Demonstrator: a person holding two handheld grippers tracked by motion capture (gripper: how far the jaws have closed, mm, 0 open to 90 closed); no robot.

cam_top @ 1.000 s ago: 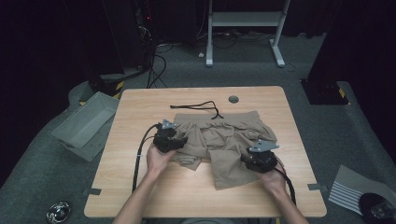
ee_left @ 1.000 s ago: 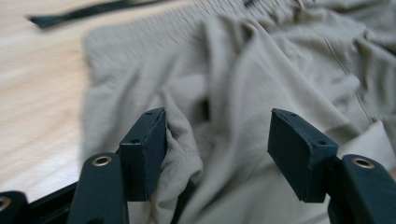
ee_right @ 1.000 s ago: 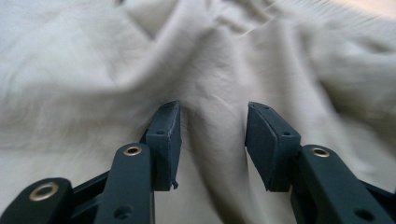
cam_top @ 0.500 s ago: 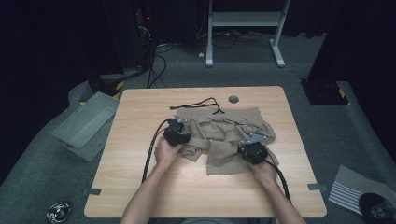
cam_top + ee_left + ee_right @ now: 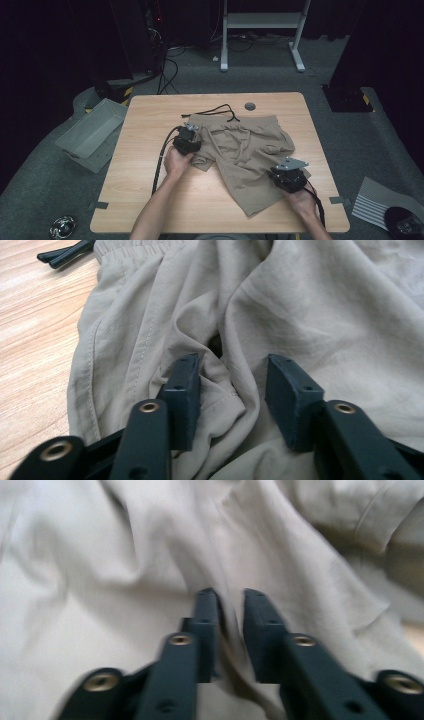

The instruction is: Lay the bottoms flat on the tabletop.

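Observation:
Khaki shorts lie crumpled on the wooden table, their black drawstring trailing off the waistband at the far side. My left gripper rests at the shorts' left edge. Its jaws have just been closing, and in the left gripper view the gripper stands open around a raised fold of cloth. My right gripper is on the near right leg. Its jaws have just been opening, and in the blurred right gripper view the gripper stands narrowly open with a thin ridge of cloth between the pads.
Bare wood runs along the table's left side and its near edge. A round grommet sits near the far edge. On the floor are a grey bin to the left, striped paper to the right and a white stand behind.
The right gripper has come back toward the near right corner, drawing the shorts' leg out flatter. The left gripper went forward along the shorts' left edge, then stayed. The shorts are more spread than half a second ago.

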